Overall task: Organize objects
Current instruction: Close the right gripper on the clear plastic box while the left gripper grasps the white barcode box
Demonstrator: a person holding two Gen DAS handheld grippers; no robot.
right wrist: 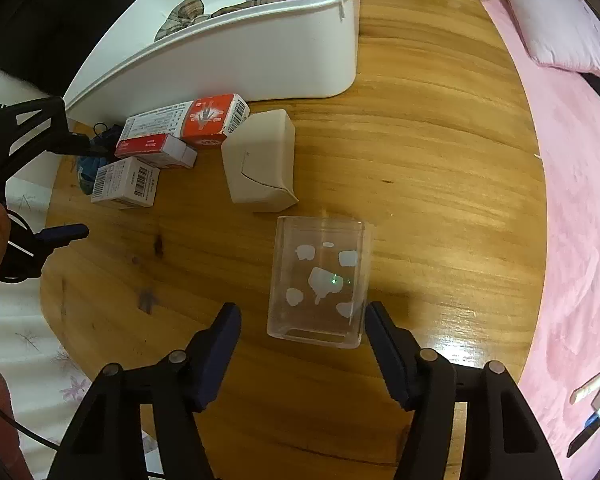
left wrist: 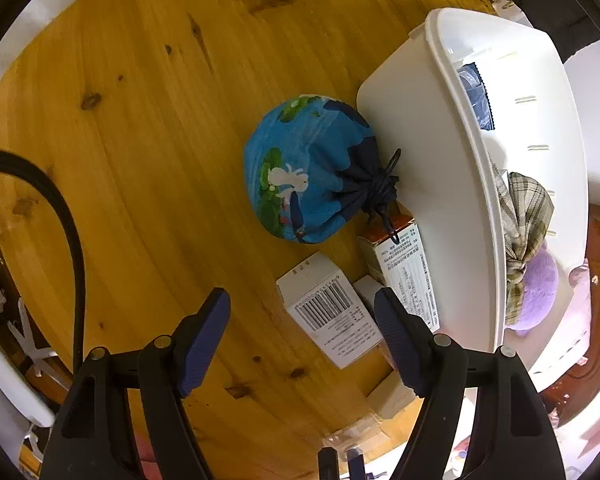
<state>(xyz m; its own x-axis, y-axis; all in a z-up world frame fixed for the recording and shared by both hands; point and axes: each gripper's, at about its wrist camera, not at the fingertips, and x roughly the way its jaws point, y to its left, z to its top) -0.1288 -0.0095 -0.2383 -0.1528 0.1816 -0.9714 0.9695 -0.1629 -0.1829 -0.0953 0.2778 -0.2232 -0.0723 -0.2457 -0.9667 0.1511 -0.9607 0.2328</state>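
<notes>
A blue drawstring pouch [left wrist: 308,172] lies on the round wooden table [left wrist: 140,140] against the white plastic bin [left wrist: 432,168]. My left gripper [left wrist: 302,336] is open and empty above a white barcode box [left wrist: 328,312], short of the pouch. A red-and-white carton [left wrist: 404,272] lies beside the bin. In the right wrist view my right gripper [right wrist: 302,348] is open, its fingers just short of a clear plastic box [right wrist: 320,280] with white patches. A cream box [right wrist: 260,164], red cartons [right wrist: 204,116] and the barcode box [right wrist: 126,182] lie beyond. The left gripper [right wrist: 64,184] shows at the left.
The bin holds a purple plush [left wrist: 536,292], a plaid cloth [left wrist: 520,224] and a dark blue item [left wrist: 476,92]. A pink bed [right wrist: 572,200] borders the table on the right. A black cable [left wrist: 60,216] crosses the left of the table.
</notes>
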